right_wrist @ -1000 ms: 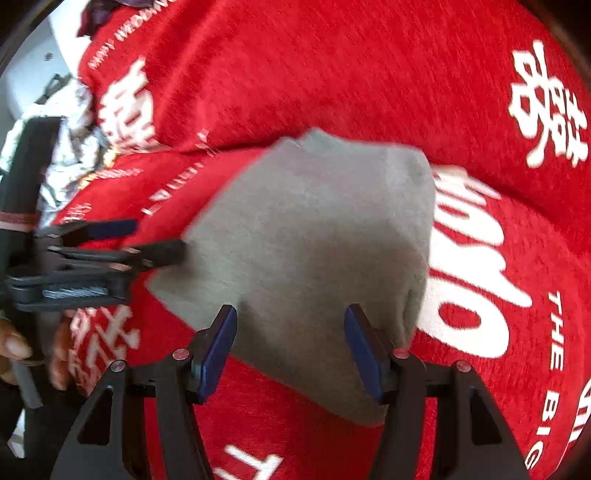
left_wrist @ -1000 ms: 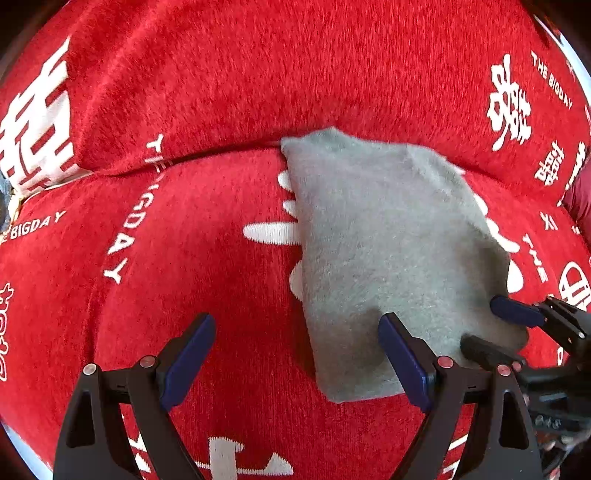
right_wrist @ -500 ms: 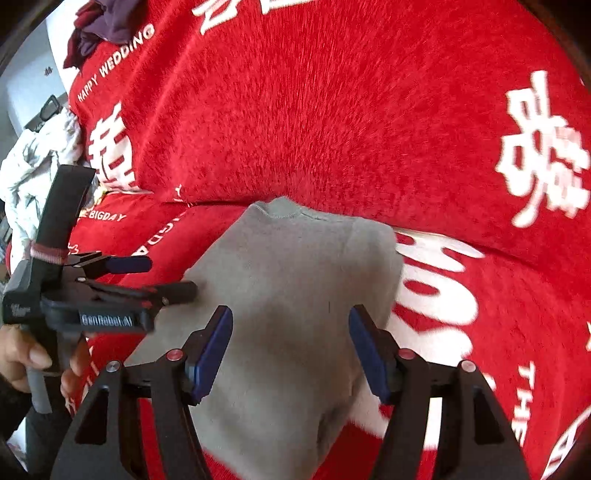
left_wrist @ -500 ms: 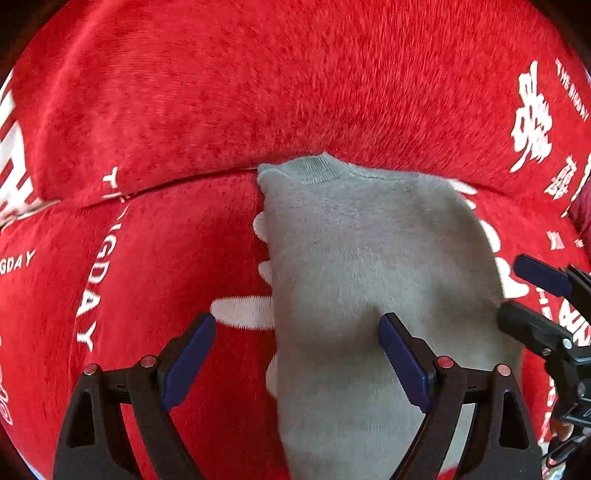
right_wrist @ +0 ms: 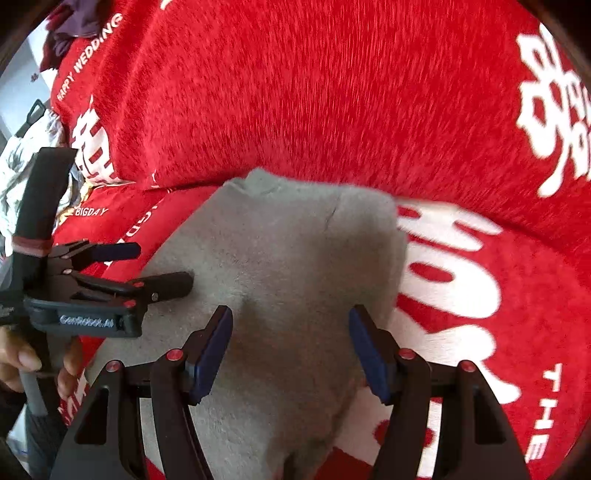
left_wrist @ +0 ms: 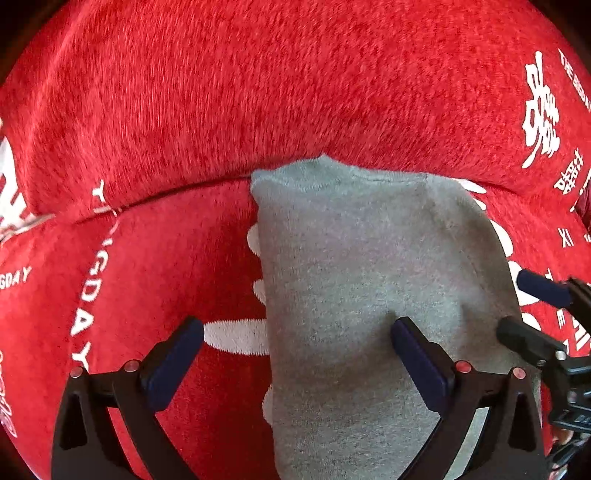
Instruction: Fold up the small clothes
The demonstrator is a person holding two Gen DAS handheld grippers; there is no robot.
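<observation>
A small grey knit garment (left_wrist: pixel 362 280) lies flat on the red seat cushion (left_wrist: pixel 155 266), its ribbed neckline against the crease of the backrest. My left gripper (left_wrist: pixel 295 332) hovers over the garment's left edge. Its jaws are opening, and the edge lies below them untouched by the pads. It also shows in the right wrist view as the left gripper (right_wrist: pixel 164 265), held by a hand. My right gripper (right_wrist: pixel 291 321) stands open above the garment's right half (right_wrist: pixel 295 258), with cloth under the gap but nothing pinched. In the left wrist view the right gripper (left_wrist: pixel 511 301) sits at the garment's right edge.
The red backrest (left_wrist: pixel 295 92) with white lettering rises just behind the garment. A heap of dark clothes (right_wrist: pixel 70 26) lies at the far upper left and pale patterned cloth (right_wrist: pixel 22 162) beside the sofa. A person's hand (right_wrist: pixel 22 362) grips the left tool's handle.
Both grippers have shifted across the seat, so the garment now runs straight beneath them instead of lying askew ahead. The left jaws have spread a little wider.
</observation>
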